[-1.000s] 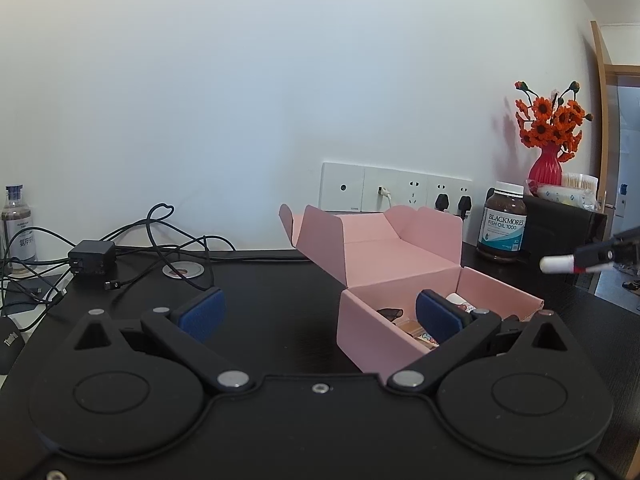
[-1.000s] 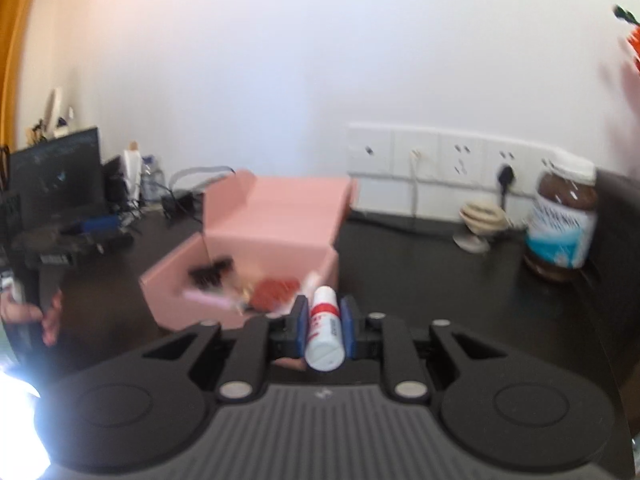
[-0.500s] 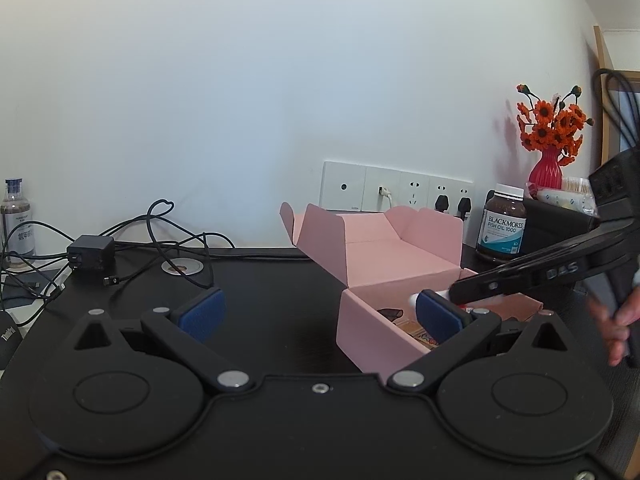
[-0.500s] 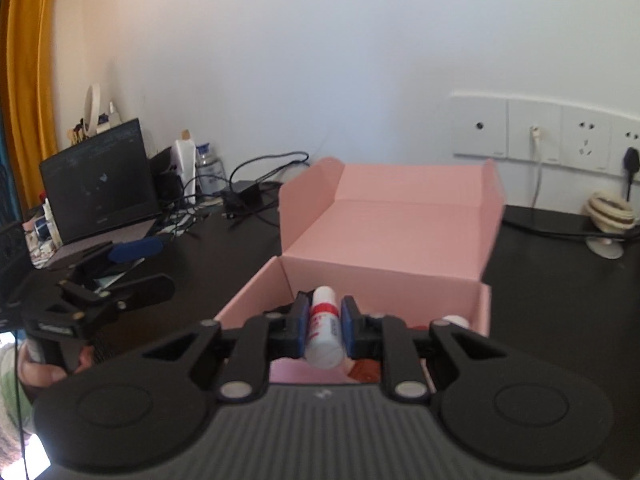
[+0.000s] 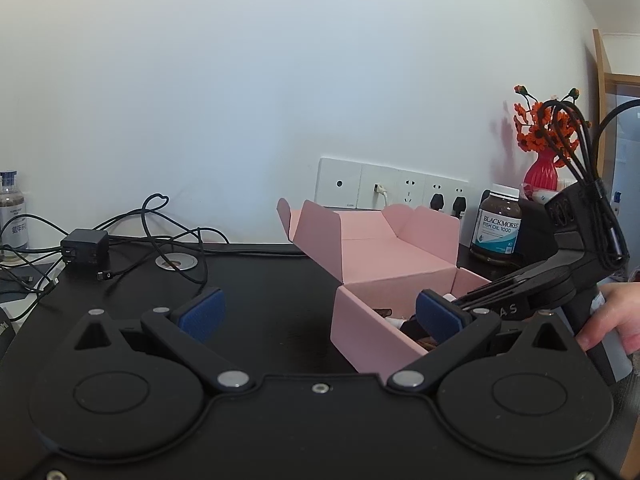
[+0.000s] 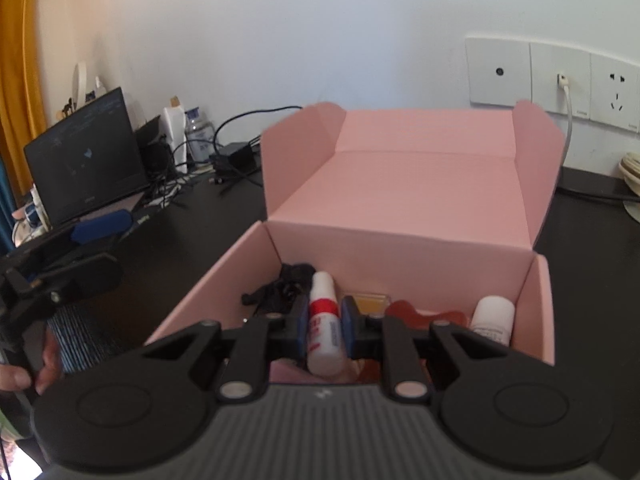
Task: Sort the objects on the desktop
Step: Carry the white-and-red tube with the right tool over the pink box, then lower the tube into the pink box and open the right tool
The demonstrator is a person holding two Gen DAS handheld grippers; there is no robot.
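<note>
Step in hand: a small white bottle with a red band (image 6: 324, 320) is being placed into the open pink box (image 6: 400, 200); judged from the bottle hanging over the box's near part.
Right gripper (image 6: 325, 330): its fingers (image 6: 347, 326) are closed narrow on the bottle, pads pressed on both sides of the body, cap end pointing away into the box.
Left gripper (image 5: 318, 312): its fingers (image 5: 202, 314) are spread wide with nothing between them, held over the dark worktop (image 5: 260, 280) just left of the box.
Where the bottle is: above the box's contents, between a black tangled item (image 6: 280, 288) on the left and a yellow-topped clear case (image 6: 370, 300) and a red item (image 6: 416, 312) on the right; whether it touches anything below cannot be told.
Other contents: a second white bottle (image 6: 492, 318) stands by the right wall of the box.
Box lid: folded back towards the far wall, so the opening is unobstructed.
Doing it well: the bottle is best lowered into the gap beside the black item before the fingers are parted, so that it is laid down rather than dropped.
Release: the fingers should be opened only a little at first, and then lifted straight out, so the pads are not dragged across the bottle.
Risk: a round bottle is likely to roll against the case or the black item once freed.
Near wall of the box: it lies under the gripper body, and should not be pressed down, since thin card would likely bend.
</note>
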